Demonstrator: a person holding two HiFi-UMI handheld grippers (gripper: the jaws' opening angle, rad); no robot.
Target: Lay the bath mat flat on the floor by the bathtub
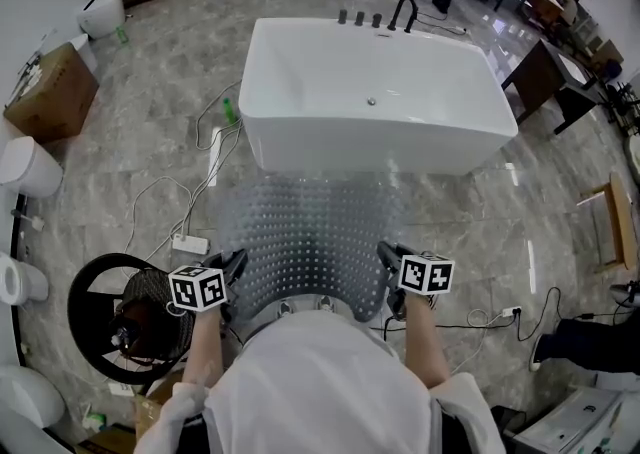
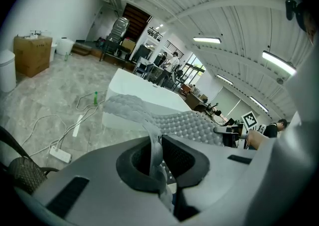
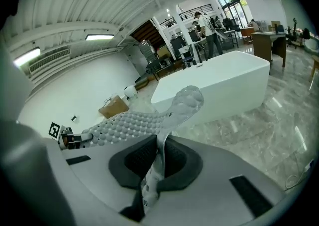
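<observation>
Bath mat (image 1: 305,232) spread before bathtub (image 1: 370,92): thin, limp, studded, judged light, droops. Left tongs (image 1: 233,270), right tongs (image 1: 387,260) each clamped on corner farthest from bathtub; corner hold suits.

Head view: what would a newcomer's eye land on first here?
The big white bathtub at top centre dominates the picture. Just below it, the clear, bumpy bath mat is held up by its near corners. One corner is pinched in the shut jaws of the left gripper, the other in those of the right gripper.
</observation>
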